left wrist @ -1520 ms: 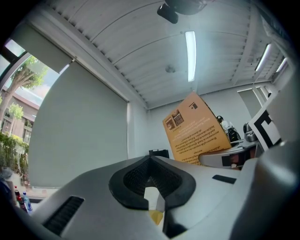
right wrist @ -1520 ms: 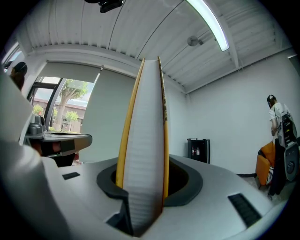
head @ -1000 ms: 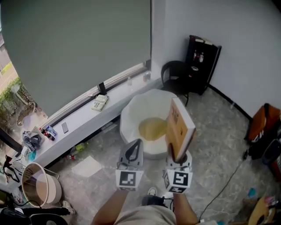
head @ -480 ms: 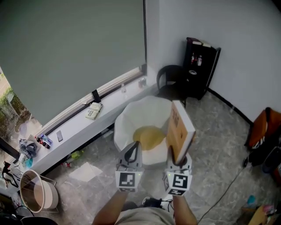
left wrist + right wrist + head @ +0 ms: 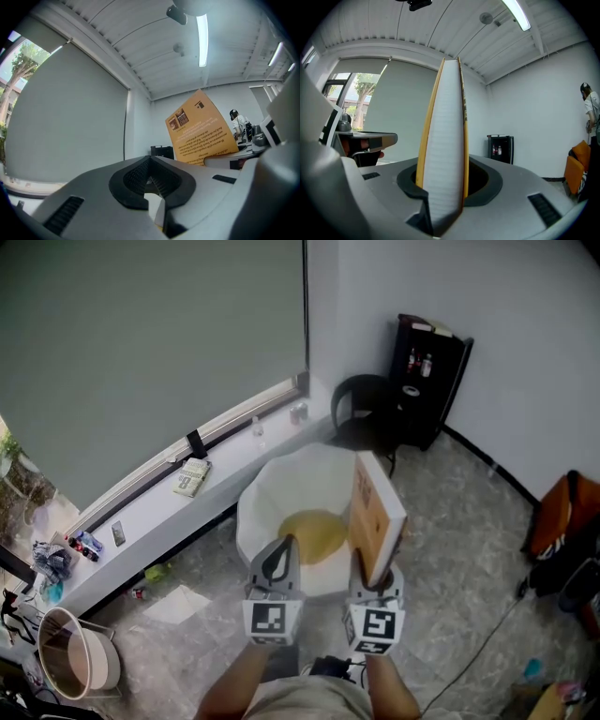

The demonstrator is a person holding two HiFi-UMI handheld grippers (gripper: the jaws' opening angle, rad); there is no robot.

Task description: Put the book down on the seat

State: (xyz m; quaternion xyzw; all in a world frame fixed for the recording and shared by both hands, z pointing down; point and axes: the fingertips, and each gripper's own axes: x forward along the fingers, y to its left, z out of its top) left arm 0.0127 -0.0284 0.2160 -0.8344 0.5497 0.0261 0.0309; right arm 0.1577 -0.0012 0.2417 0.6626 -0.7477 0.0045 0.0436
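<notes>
Since a second ago both grippers have edged forward over the near rim of the white seat (image 5: 267,488), whose hollow holds a yellow cushion (image 5: 314,532). In the head view the right hand-held gripper (image 5: 375,579) carries the orange book (image 5: 375,514) upright over the seat's right side, while the left hand-held gripper (image 5: 280,557) is pinched shut on nothing. The left gripper view shows its pads meeting, and the right gripper view shows jaws clamping the book's covers, with a black shelf (image 5: 500,149) beyond holding small bottles (image 5: 496,150).

office-like room: drawn window blind (image 5: 141,343), black cabinet (image 5: 427,381), ceiling strip light (image 5: 202,40)
</notes>
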